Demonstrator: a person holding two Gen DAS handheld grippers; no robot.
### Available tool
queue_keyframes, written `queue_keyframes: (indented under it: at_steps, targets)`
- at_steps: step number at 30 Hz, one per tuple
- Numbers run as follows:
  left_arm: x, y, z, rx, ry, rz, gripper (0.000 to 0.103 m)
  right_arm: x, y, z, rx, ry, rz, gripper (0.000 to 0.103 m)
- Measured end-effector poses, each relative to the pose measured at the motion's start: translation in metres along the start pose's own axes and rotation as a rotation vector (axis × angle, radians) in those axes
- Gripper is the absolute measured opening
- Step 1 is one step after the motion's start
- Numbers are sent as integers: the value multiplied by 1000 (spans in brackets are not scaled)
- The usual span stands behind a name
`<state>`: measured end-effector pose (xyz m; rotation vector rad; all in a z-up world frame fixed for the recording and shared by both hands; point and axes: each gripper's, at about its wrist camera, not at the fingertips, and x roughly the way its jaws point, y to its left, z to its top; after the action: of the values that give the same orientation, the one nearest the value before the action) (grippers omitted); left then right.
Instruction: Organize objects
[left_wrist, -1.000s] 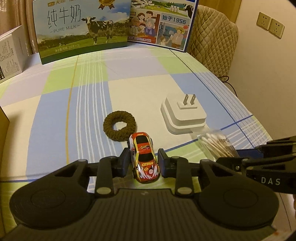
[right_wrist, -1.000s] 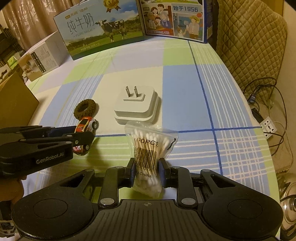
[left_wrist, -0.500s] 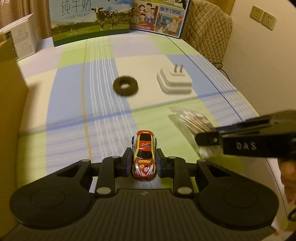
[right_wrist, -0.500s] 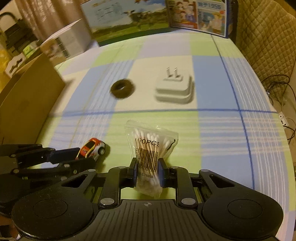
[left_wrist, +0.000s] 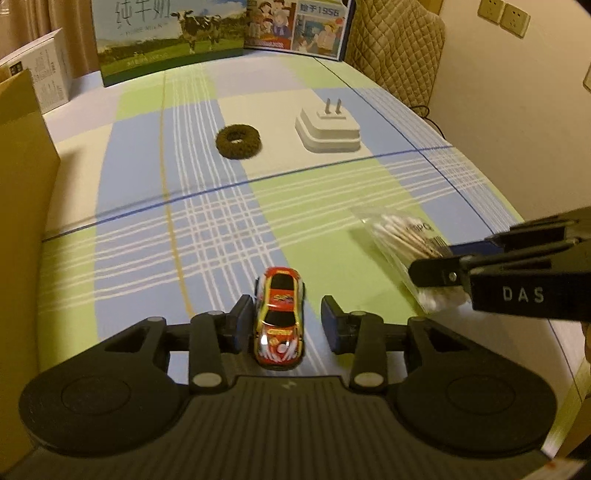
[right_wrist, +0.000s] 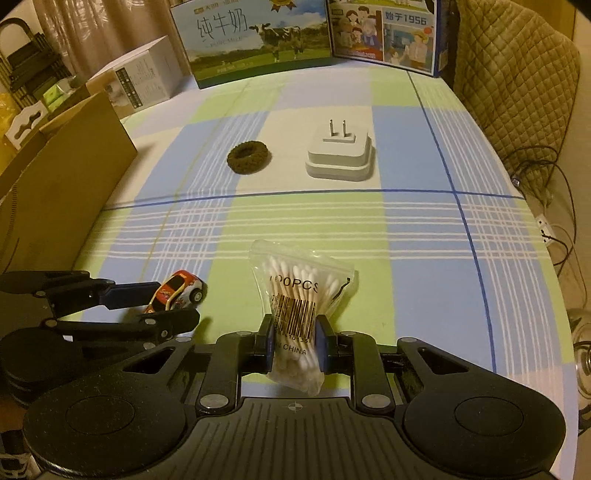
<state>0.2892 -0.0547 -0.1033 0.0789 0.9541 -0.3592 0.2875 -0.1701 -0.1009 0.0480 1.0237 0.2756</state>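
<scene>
I'm letting my left gripper (left_wrist: 287, 320) spread off the toy car (left_wrist: 279, 318) near the table's (left_wrist: 332, 192) front edge, right gripper (right_wrist: 294, 341) pinching the cotton-swab bag (right_wrist: 300, 314), which I'd set down next.

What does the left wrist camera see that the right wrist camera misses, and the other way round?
Only the left wrist view shows the wall sockets and the toy car from above, loose between the opening jaws of the left gripper.

Only the right wrist view shows the barcode on the cotton swab bag, pinched by the right gripper, and the cables beside the table.

Both show the brown ring, white plug adapter, milk box and cardboard box.
</scene>
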Motion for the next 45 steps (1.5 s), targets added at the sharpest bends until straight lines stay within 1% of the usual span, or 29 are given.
queue_keyframes:
  at_steps: [4, 6, 7, 8, 10, 12, 13, 15, 22, 23, 25, 26, 27, 29, 32, 35, 39, 42, 45]
  targets:
    - [5, 0, 0, 17, 5, 28, 34, 4, 3, 1, -2, -4, 0, 19]
    - [6, -2, 0, 37, 7, 49, 30, 5, 3, 2, 12, -10, 1, 19]
    - [6, -3, 0, 51, 6, 56, 26, 6, 2, 2, 20, -10, 3, 19]
    - [5, -4, -1, 56, 6, 55, 26, 6, 1, 3, 28, -7, 5, 20]
    - [5, -3, 0, 45, 10, 52, 25, 8, -2, 3, 41, 2, 3, 31]
    - [4, -1, 0, 28, 11, 44, 25, 10, -3, 2, 42, 6, -9, 54]
    - [3, 0, 0, 15, 12, 35, 25, 9, -4, 1, 42, 4, -10, 56]
    - [1, 1, 1, -7, 9, 17, 25, 11, -4, 0, 41, 8, -4, 56]
    - [-6, 4, 7, -28, -26, 15, 25, 19, 5, 1, 2, -23, -8, 55]
    - [-7, 5, 7, -32, -30, 15, 25, 20, 8, 1, -16, -27, -14, 51]
    - [-10, 7, 9, -40, -38, 16, 25, 24, 17, 1, -82, -31, -49, 38]
    - [-11, 9, 9, -46, -42, 16, 25, 25, 21, 0, -111, -32, -65, 29]
    - [-12, 10, 10, -52, -46, 16, 25, 26, 22, 1, -126, -33, -72, 23]
    - [-14, 13, 11, -63, -53, 13, 25, 25, 20, 2, -95, -30, -62, 20]
    - [-20, 13, 12, -67, -68, 10, 25, 20, 20, 2, -70, -44, -56, 19]
    - [-29, 13, 13, -62, -84, 5, 25, 6, 25, 3, -60, -87, -50, 19]
    - [-43, 10, 10, -67, -101, -2, 25, -23, 32, -1, 2, -160, -18, 19]
    - [-58, 5, 4, -78, -109, -7, 25, -47, 44, -8, 6, -211, -8, 19]
    - [-81, 3, -3, -104, -132, -9, 25, -71, 53, -17, 9, -253, -4, 19]
